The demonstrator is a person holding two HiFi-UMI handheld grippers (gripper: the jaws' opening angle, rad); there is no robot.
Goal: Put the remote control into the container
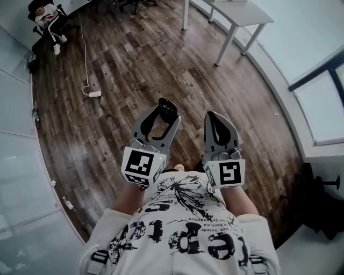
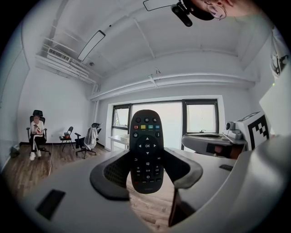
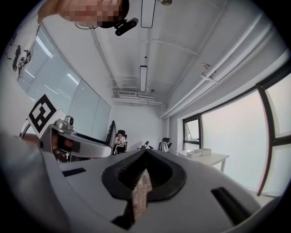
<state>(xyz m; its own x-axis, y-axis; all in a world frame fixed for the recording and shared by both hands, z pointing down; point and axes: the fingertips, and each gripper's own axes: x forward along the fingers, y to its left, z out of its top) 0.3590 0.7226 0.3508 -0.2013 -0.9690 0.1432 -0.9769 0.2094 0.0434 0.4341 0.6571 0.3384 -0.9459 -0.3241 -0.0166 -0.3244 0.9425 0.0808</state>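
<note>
A black remote control with coloured buttons stands upright between the pads of my left gripper, which is shut on it. In the head view the remote sticks out past the left gripper, held in the air above the wooden floor. My right gripper hangs beside it to the right, shut with nothing in it. In the right gripper view its jaws meet, leaving only a thin slit. No container shows in any view.
A white table stands far ahead by the window wall. A person sits in an office chair at the far left. A white cable with a power strip lies on the floor. More chairs stand near the windows.
</note>
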